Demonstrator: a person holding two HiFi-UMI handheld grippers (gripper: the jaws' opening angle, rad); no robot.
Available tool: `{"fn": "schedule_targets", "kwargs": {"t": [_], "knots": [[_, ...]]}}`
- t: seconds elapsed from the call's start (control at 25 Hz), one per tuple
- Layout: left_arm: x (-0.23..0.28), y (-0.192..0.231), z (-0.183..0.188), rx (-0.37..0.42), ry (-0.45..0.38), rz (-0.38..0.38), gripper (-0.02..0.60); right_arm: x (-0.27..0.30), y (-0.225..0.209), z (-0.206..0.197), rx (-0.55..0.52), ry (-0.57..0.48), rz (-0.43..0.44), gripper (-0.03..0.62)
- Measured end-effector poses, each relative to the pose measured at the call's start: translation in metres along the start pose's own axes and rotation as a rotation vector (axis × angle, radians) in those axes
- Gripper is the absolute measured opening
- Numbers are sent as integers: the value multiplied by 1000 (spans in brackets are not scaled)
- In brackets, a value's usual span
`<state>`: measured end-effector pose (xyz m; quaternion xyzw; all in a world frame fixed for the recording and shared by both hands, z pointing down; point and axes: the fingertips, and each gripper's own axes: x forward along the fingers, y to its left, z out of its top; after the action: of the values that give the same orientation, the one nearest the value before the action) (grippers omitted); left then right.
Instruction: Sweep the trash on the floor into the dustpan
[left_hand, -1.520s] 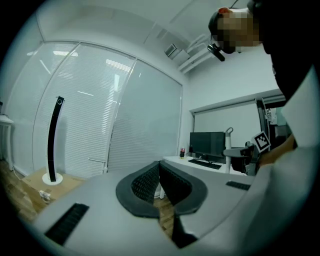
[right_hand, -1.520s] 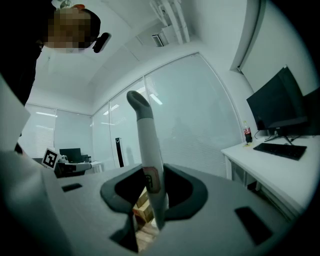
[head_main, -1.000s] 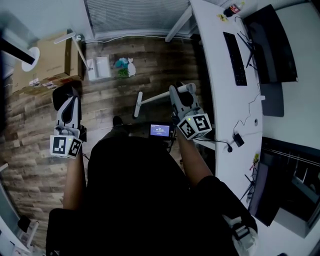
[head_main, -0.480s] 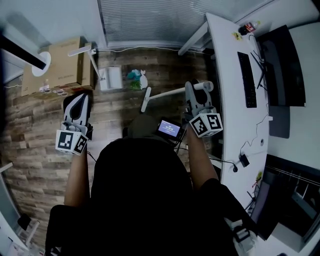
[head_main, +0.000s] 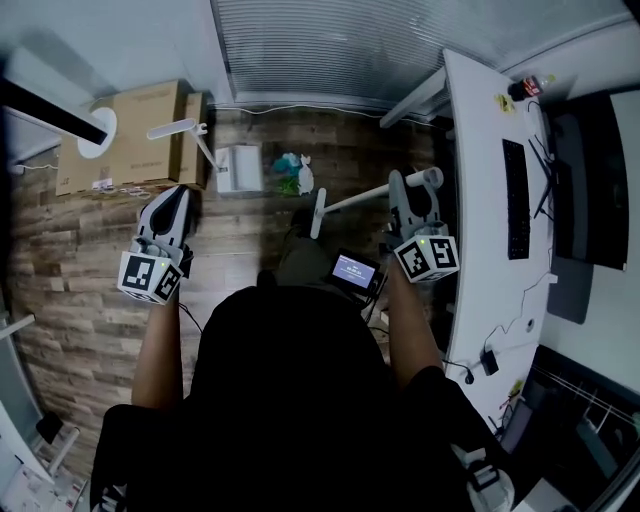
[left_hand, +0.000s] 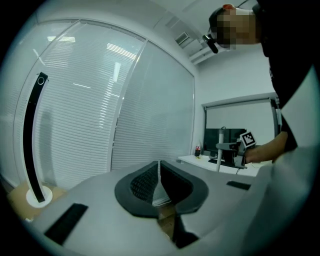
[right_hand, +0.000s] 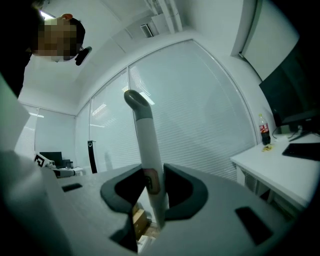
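Wood-plank floor (head_main: 80, 290), seen steeply from above; the person's dark torso covers most of the lower half of it.

Trash (head_main: 293, 172): a small teal, green and white cluster on the floor near the blinds. Pieces too small to identify.

Dustpan (head_main: 238, 168): white, on the floor just left of the trash, its long handle slanting up-left beside a cardboard box (head_main: 140, 125). Neither gripper view shows dustpan or trash.

Right gripper (head_main: 402, 188) (right_hand: 152, 185): clamped on the broom (head_main: 355, 200) (right_hand: 145, 135). The white handle stands between both pads with its grey top end above them. From the head view the handle slants down-left to the brush head (head_main: 318, 213), which sits close below and right of the trash; contact with the floor cannot be judged.

Left gripper (head_main: 178, 195) (left_hand: 160, 175): empty. Pads all but together, tips meeting with only a thin wedge of floor showing behind them; the jaws have just been easing apart slightly. It is held over bare floor below the box, apart from the dustpan.

White desk (head_main: 480, 200) runs down the right side, cut off by the frame edge.
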<state>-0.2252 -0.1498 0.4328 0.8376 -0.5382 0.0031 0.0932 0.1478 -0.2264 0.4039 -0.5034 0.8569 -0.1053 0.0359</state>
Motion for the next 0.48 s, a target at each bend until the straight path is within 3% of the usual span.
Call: {"fn": "schedule_targets", "kwargs": {"t": [0.16, 0.28, 0.4, 0.48], "knots": [[36, 24, 2, 34, 39, 36, 17, 34, -27, -1, 16, 27, 31, 107], [59, 42, 7, 80, 86, 58, 29, 63, -47, -2, 26, 65, 115, 107], [77, 57, 11, 169, 150, 67, 55, 85, -60, -1, 30, 83, 231, 107], [90, 66, 6, 269, 244, 56, 69, 98, -70, -2, 37, 89, 272, 107]]}}
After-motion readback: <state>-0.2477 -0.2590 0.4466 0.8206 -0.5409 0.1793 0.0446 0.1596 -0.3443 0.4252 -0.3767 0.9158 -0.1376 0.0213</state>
